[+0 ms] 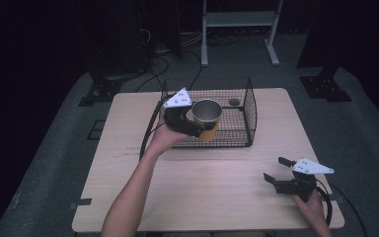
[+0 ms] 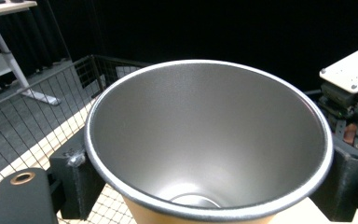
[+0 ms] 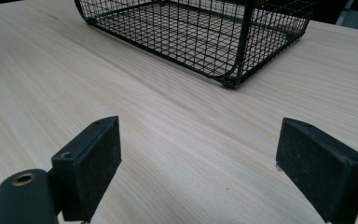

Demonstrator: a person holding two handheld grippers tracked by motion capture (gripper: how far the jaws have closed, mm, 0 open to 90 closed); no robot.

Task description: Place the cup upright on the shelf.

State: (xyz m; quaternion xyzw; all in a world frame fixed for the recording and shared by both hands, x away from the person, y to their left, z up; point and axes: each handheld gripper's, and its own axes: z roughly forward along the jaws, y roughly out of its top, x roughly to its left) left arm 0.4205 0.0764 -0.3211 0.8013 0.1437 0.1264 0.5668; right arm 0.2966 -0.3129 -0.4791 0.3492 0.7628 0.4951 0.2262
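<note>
A yellow cup with a steel lining (image 1: 207, 118) hangs upright over the front left part of the black wire basket (image 1: 249, 111). My left gripper (image 1: 197, 126) is shut on the cup, one jaw on each side of its wall below the rim. In the left gripper view the cup's empty inside (image 2: 205, 140) faces the camera, and the basket wire (image 2: 37, 116) lies behind it at left. My right gripper (image 1: 276, 170) stands open above the table's front right corner. In the right gripper view its two pads (image 3: 91, 163) are wide apart over bare wood, with the basket (image 3: 233, 56) farther off.
The pale wooden table (image 1: 202, 192) has bare room in front of the basket and at left. A small dark round thing (image 1: 234, 102) lies in the basket's far right part. A white metal stand (image 1: 239, 29) is on the floor beyond the table.
</note>
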